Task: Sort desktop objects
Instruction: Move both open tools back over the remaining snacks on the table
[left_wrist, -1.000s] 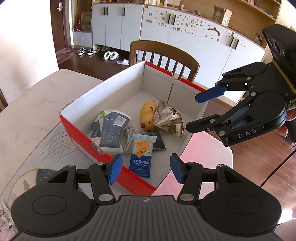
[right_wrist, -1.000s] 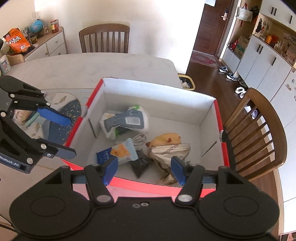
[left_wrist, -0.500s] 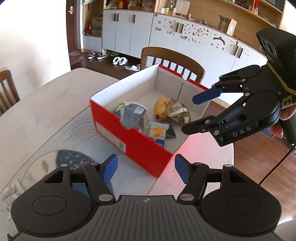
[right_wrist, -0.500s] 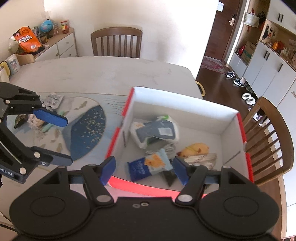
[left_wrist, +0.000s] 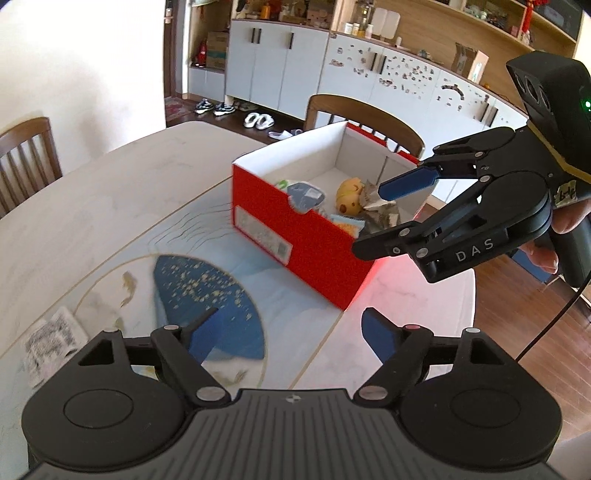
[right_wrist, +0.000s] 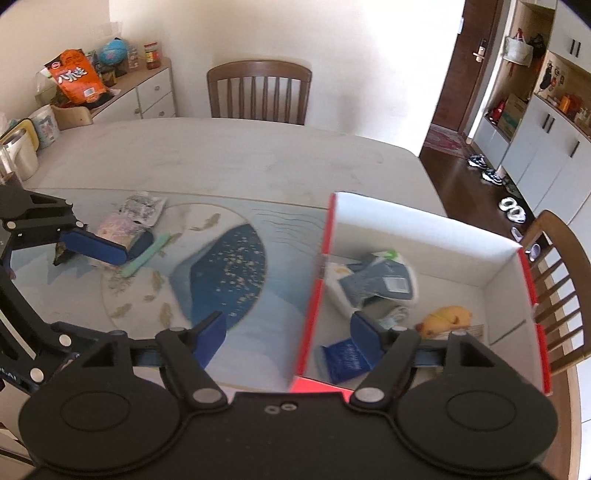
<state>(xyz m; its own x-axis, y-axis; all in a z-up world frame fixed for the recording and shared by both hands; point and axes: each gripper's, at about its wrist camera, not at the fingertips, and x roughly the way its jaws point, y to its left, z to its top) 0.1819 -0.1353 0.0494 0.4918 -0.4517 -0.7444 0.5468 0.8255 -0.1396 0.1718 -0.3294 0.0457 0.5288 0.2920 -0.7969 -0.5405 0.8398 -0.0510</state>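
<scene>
Two opening, empty hand-held grippers (left_wrist: 291, 334) (right_wrist: 288, 332) beside red box (left_wrist: 306, 236) (toys inside)

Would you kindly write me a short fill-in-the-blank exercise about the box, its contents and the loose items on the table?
1. The outside of the box is coloured ____.
2. The yellow plush toy lies ____ the box.
3. The crumpled packets lie outside the box on the ____.
4. Neither the left gripper nor the right gripper holds ____.

Missing words: red; inside; table; anything
</scene>
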